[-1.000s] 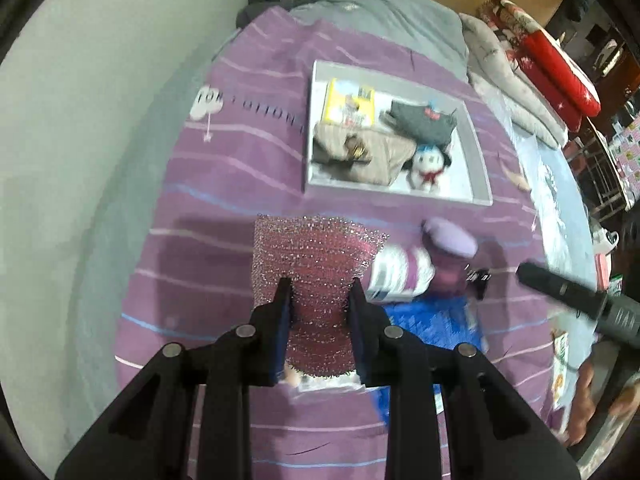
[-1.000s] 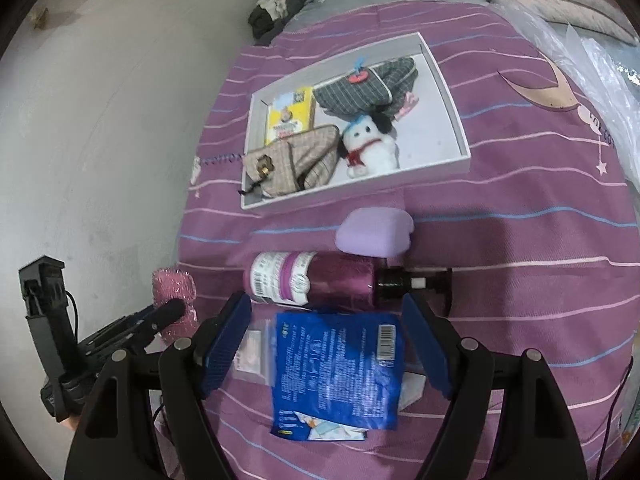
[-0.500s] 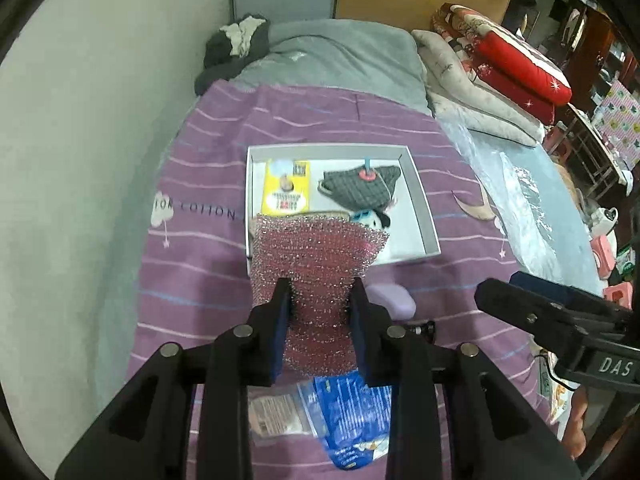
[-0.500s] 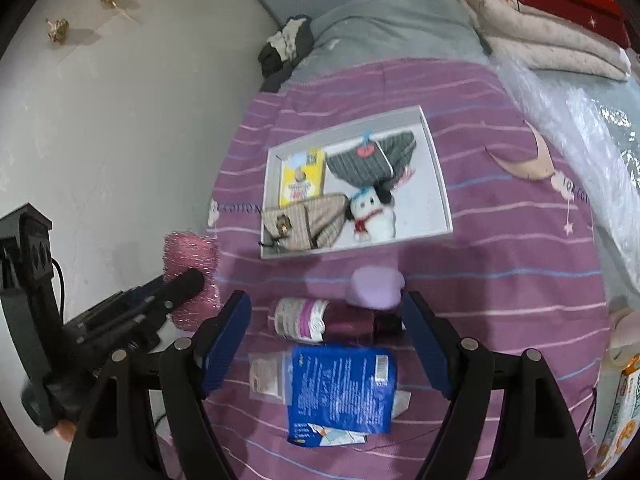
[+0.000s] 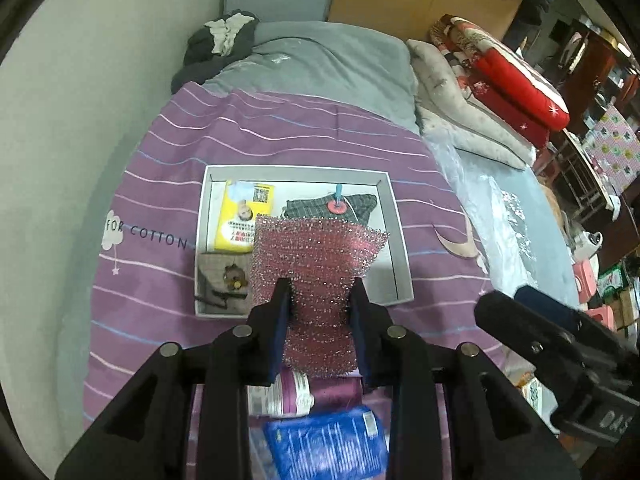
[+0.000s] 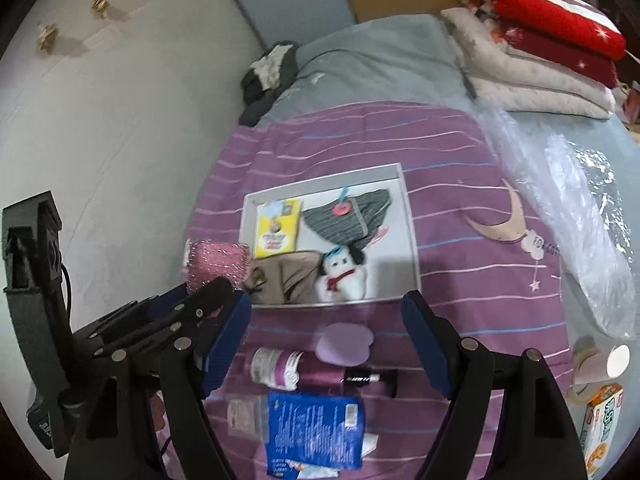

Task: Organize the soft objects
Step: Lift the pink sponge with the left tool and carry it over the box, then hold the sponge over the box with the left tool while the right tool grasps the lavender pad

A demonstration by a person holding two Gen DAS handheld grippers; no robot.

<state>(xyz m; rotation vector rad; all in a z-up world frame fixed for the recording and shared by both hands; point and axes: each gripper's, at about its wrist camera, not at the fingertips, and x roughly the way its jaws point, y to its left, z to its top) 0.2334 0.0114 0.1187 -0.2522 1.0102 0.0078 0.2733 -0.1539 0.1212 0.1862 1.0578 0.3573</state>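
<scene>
Pink mesh scrubber [image 5: 320,268], clamped low on its body in the left claw [image 5: 320,312], hangs above the near edge of the white tray [image 5: 400,240]. It looks light, springy and easily crushed, so a gentle pinch across its middle should serve. Under it lies a purple striped bedspread [image 5: 160,152], soft and uneven, beside a pale wall. Further right, the right claw [image 6: 326,344] gapes, grasping nothing, over a lilac sponge [image 6: 346,346].
</scene>
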